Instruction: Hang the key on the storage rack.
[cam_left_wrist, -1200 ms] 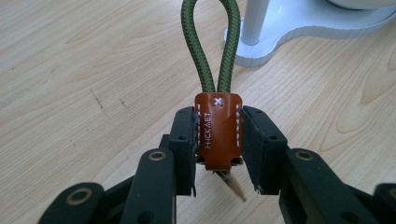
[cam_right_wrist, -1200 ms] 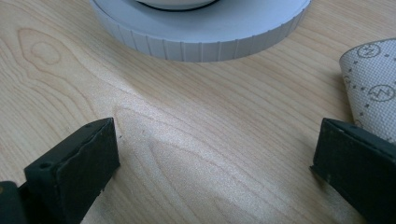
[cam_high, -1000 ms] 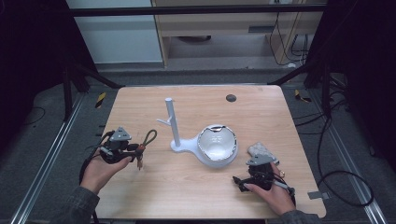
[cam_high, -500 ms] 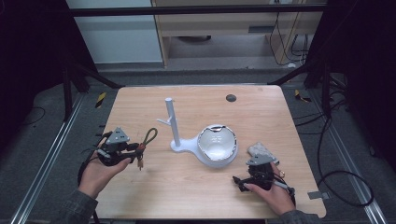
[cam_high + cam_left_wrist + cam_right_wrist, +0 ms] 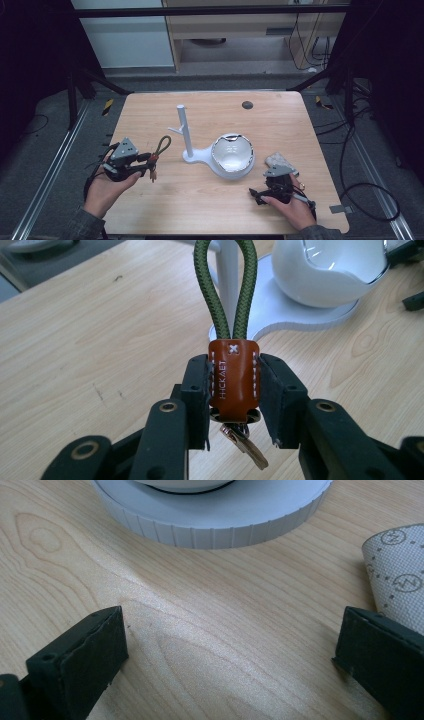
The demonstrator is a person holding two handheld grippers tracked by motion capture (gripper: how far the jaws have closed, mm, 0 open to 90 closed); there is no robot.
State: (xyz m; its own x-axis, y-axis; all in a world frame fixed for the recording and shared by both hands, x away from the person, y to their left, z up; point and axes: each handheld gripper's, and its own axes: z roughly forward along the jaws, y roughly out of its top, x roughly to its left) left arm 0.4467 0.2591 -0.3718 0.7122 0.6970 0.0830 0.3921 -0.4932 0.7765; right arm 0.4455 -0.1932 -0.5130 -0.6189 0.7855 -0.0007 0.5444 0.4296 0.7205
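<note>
One keychain (image 5: 233,377), at the lower left of the high view: its brown leather tab is clamped in the left gripper (image 5: 145,164), long axis along the jaws, green cord loop (image 5: 162,144) pointing toward the white stand (image 5: 186,135) at centre. One stand, one white bowl (image 5: 232,155), one patterned cloth (image 5: 397,575). Right gripper (image 5: 256,194), lower right, jaws wide apart, holding nothing.

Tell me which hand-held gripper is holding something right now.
The left hand-held gripper: its jaws clamp the keychain's brown leather tab. The right hand-held gripper stands open over bare table.
</note>
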